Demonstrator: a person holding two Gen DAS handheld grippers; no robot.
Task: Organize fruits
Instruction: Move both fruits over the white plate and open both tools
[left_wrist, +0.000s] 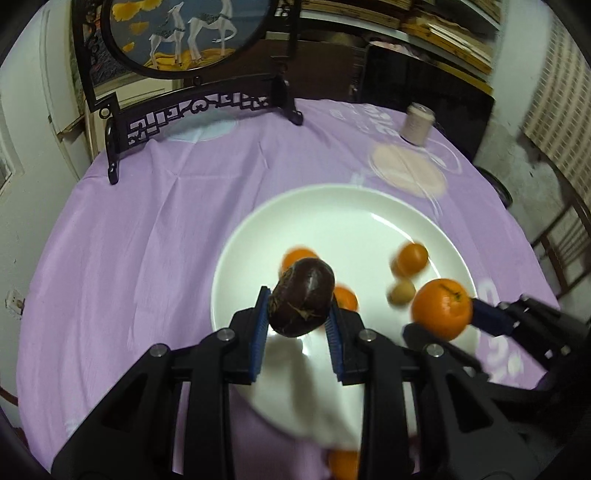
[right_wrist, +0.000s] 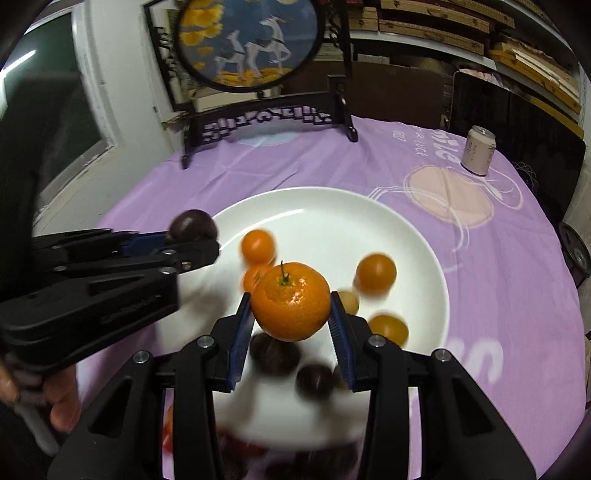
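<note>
Left gripper (left_wrist: 297, 314) jaws clamp dark fruit (left_wrist: 301, 297); right gripper (right_wrist: 291, 317) jaws clamp mandarin (right_wrist: 290, 301), both above plate (right_wrist: 406, 229).

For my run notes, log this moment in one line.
left tool: shut on dark purple round fruit | right tool: shut on large orange mandarin | both over white round plate
</note>
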